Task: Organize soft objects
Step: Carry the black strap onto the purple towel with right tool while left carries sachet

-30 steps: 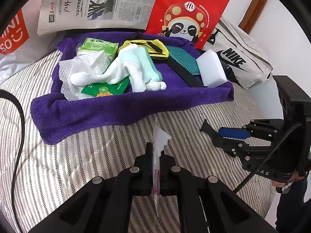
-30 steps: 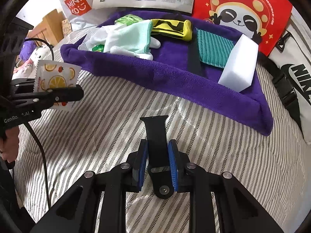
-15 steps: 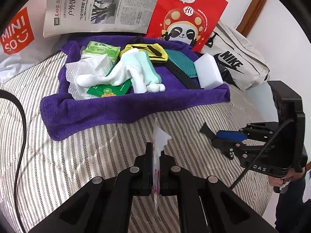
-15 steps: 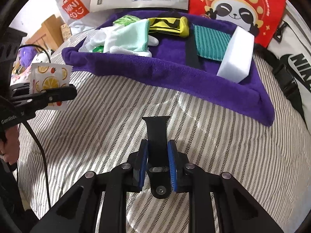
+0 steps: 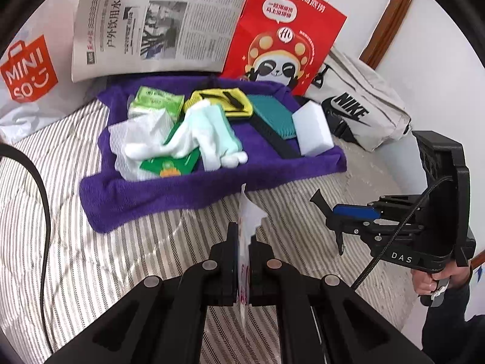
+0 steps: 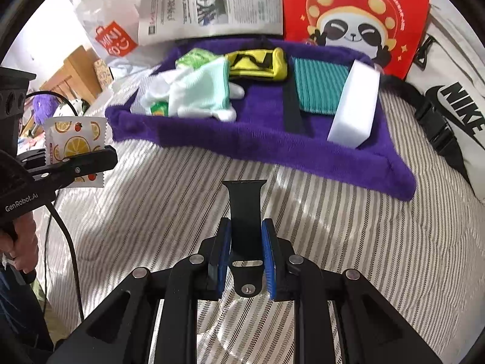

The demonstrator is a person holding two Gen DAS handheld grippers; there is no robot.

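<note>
A purple towel (image 5: 157, 194) (image 6: 272, 145) lies on the striped bed and holds white-and-mint gloves (image 5: 209, 133) (image 6: 200, 94), a white wipe (image 5: 133, 139), green packets (image 5: 156, 100), a yellow pouch (image 5: 221, 103) (image 6: 257, 63), a teal cloth (image 5: 272, 115) (image 6: 321, 88), a black strap (image 5: 272, 136) (image 6: 292, 106) and a white sponge block (image 5: 313, 132) (image 6: 354, 106). My left gripper (image 5: 242, 242) (image 6: 91, 160) is shut on a fruit-print wipe sachet (image 5: 247, 218) (image 6: 72, 142), held above the bed in front of the towel. My right gripper (image 6: 246, 233) (image 5: 339, 212) is shut on a black watch strap (image 6: 245, 209).
A newspaper (image 5: 157, 21), a red panda bag (image 5: 282, 36) and a Miniso bag (image 5: 27, 72) stand behind the towel. A grey Nike bag (image 5: 357, 106) (image 6: 454, 106) lies at the right. A black cable (image 5: 42, 200) crosses the bed at the left.
Both grippers have drawn back a little from the towel, each still holding its item. The things on the towel have not moved.
</note>
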